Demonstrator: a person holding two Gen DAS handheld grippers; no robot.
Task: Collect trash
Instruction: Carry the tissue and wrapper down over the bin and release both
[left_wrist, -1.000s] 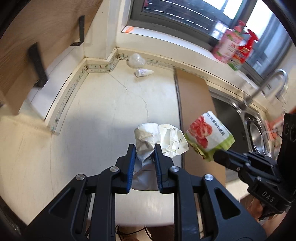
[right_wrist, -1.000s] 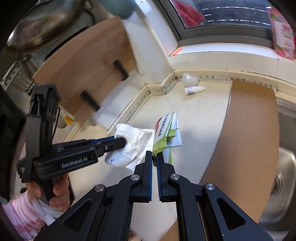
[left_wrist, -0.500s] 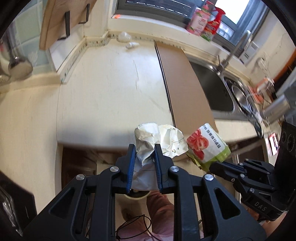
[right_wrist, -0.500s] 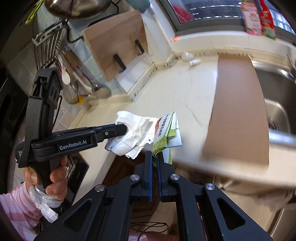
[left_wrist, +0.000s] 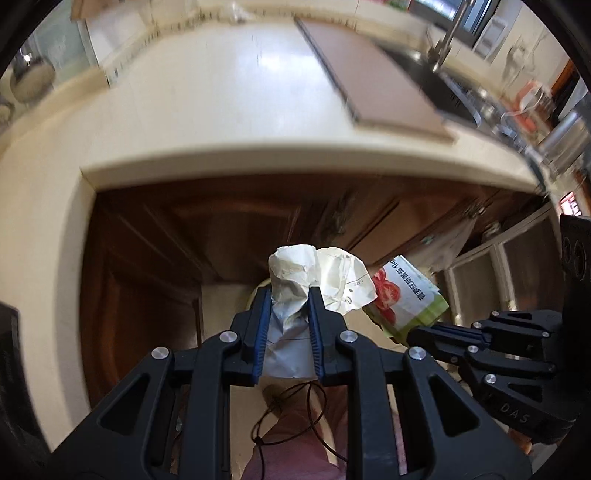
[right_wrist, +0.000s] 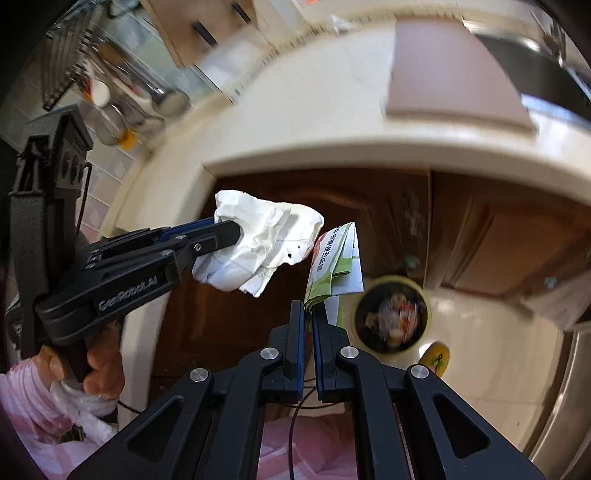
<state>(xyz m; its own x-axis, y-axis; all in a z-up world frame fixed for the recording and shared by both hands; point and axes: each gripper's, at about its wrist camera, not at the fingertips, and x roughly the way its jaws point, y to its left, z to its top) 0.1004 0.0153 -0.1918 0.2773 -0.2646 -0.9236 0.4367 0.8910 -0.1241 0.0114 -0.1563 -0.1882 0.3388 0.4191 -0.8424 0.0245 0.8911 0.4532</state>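
Observation:
My left gripper (left_wrist: 287, 295) is shut on a crumpled white paper wrapper (left_wrist: 306, 277), held in the air below the counter edge; it also shows in the right wrist view (right_wrist: 258, 243). My right gripper (right_wrist: 308, 310) is shut on a green and white food packet with a tomato picture (right_wrist: 334, 266), also seen in the left wrist view (left_wrist: 406, 299). A round trash bin (right_wrist: 391, 314) with waste inside stands on the floor, below and right of the packet. In the left wrist view the bin is mostly hidden behind the wrapper.
The cream countertop edge (left_wrist: 295, 158) runs above both grippers, with a brown cutting board (left_wrist: 369, 81) on it. Dark wooden cabinet doors (right_wrist: 480, 236) are behind the bin. A sink and tap (left_wrist: 443, 48) are at the far right. A yellow slipper (right_wrist: 436, 358) lies by the bin.
Both grippers have pulled back off the counter and dropped below its edge, still holding the wrapper and the packet. The floor bin has come into view.

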